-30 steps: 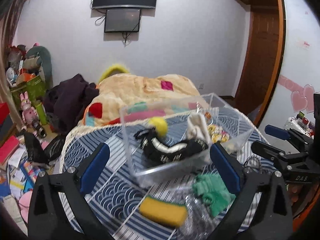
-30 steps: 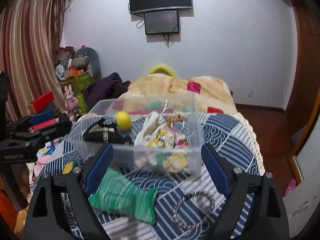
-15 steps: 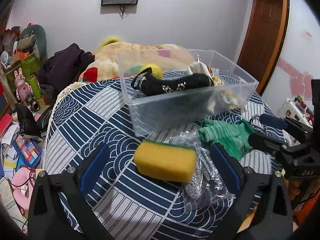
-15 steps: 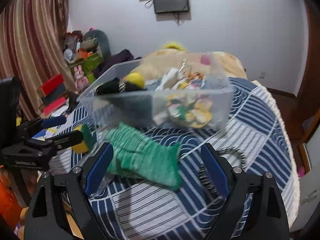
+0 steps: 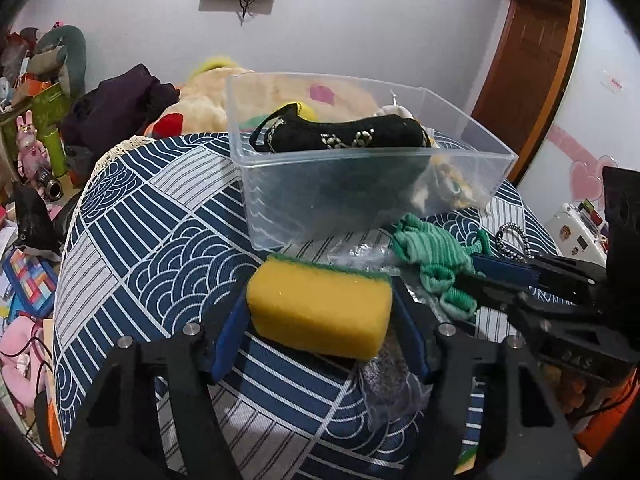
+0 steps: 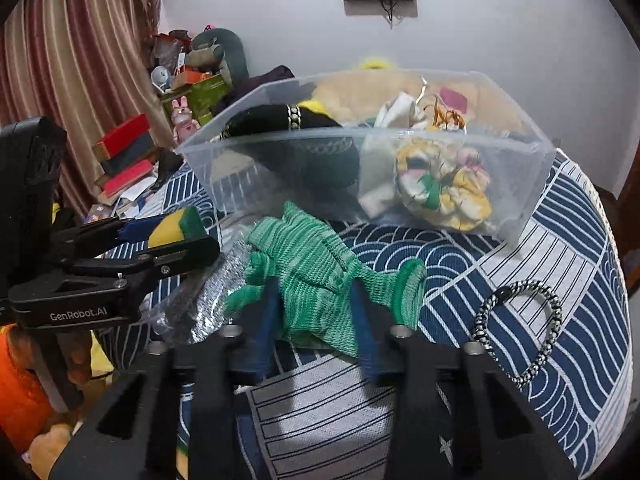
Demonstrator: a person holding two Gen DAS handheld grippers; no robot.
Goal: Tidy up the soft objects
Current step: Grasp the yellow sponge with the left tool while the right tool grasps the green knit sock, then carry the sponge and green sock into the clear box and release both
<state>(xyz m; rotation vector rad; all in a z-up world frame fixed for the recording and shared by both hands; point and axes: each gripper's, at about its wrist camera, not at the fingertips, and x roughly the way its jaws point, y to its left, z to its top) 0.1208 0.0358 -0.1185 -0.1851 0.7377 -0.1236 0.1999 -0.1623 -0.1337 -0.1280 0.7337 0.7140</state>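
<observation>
My left gripper (image 5: 318, 306) is shut on a yellow sponge (image 5: 320, 312) with a green scouring top, low over the patterned table. It also shows at the left of the right wrist view (image 6: 172, 236). My right gripper (image 6: 316, 304) is shut on a green knitted glove (image 6: 320, 276) lying on the table; the glove shows in the left wrist view (image 5: 432, 252) too. Behind both stands a clear plastic bin (image 5: 260, 184) holding a black pouch (image 5: 344, 136) and a yellow floral scrunchie (image 6: 440, 188).
A silvery scourer in clear wrap (image 6: 216, 300) lies between sponge and glove. A black-and-white bead bracelet (image 6: 520, 328) lies at the table's right. A bed with an orange blanket (image 5: 208, 96) is behind; floor clutter (image 5: 24, 240) at the left.
Both grippers moved forward and down and closed: the left on the sponge, the right on the green glove. Half a second ago both were open.
</observation>
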